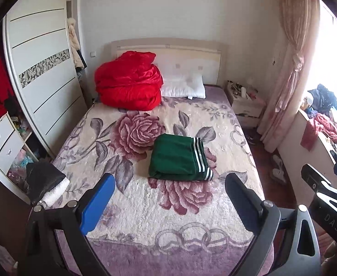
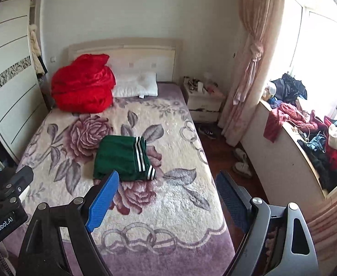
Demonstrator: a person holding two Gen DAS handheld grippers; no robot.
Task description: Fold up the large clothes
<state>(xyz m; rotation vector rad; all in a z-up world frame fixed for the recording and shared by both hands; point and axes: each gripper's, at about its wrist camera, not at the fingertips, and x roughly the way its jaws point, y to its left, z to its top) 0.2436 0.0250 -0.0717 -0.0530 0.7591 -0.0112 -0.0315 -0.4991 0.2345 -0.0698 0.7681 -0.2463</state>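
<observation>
A dark green garment with white stripes (image 1: 178, 158) lies folded into a neat rectangle in the middle of the bed (image 1: 145, 207), on a floral blanket; the right wrist view shows the same garment (image 2: 123, 158). My left gripper (image 1: 170, 184) hangs high over the foot of the bed, open, with nothing between its blue pads. My right gripper (image 2: 167, 184) is also raised well above the bed, open and empty. Both point down at the bed from a distance, clear of the garment. The right gripper's body (image 1: 322, 191) shows at the right edge of the left wrist view.
A red quilt (image 1: 129, 80) and a white pillow (image 1: 183, 86) lie at the headboard. A white wardrobe (image 1: 42, 69) stands left of the bed. A nightstand (image 2: 202, 101), a tied curtain (image 2: 251, 69), slippers (image 2: 242, 161) and a window ledge piled with clothes (image 2: 317, 138) are on the right.
</observation>
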